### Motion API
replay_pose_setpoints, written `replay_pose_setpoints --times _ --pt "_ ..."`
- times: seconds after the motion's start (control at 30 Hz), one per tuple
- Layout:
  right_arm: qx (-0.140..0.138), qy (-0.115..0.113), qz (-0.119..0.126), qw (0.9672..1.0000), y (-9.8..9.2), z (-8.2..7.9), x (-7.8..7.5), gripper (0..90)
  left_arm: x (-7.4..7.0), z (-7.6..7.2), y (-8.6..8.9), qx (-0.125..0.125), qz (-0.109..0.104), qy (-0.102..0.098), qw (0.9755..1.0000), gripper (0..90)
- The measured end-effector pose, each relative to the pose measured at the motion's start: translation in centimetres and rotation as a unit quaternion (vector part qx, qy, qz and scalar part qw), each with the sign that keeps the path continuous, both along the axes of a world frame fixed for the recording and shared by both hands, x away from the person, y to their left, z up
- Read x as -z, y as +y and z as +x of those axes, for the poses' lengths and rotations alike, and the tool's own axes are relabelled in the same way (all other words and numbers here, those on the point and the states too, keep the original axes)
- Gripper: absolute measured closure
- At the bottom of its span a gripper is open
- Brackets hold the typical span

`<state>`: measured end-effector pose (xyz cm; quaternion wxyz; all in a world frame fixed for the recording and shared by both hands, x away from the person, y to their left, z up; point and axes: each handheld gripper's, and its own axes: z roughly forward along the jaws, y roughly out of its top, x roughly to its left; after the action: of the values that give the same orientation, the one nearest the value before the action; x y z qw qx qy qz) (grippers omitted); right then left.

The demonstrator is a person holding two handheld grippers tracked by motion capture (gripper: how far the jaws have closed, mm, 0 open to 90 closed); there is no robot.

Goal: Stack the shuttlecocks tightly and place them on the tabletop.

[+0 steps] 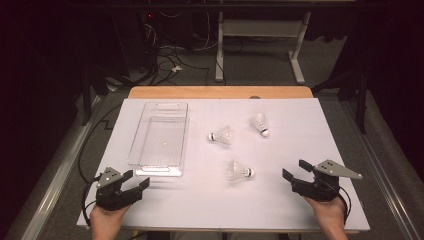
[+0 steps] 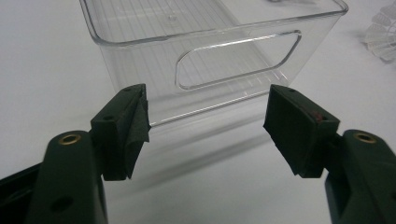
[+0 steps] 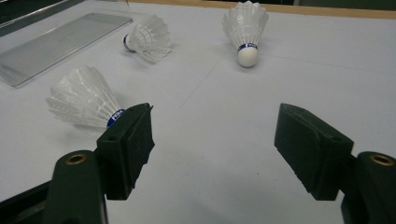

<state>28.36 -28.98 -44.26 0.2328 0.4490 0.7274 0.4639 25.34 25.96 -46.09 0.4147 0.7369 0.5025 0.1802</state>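
Nearest shuttlecock [image 3: 86,100] just left-ahead of right tool [image 3: 215,140] (jaws spread, nothing between).

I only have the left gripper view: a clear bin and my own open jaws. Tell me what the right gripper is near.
Observer: The right gripper is open, with nothing between its jaws, and the nearest shuttlecock lies on its side just to its left.
Operator: Count the shuttlecocks.
Observer: Three on the white sheet; the other two, the middle shuttlecock and the far shuttlecock, lie farther back.
Operator: Check the bin.
Observer: From the high view the clear bin holds no shuttlecock.
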Motion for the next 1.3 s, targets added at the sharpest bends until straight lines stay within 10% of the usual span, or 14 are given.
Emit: replay_pose_setpoints --times 1.3 --pt "-0.076 0.007 0.007 0.9971 6.7 2.2 -0.5 28.6 0.0 -0.2 -0.3 0.009 -0.003 -0.006 0.9999 32.2"
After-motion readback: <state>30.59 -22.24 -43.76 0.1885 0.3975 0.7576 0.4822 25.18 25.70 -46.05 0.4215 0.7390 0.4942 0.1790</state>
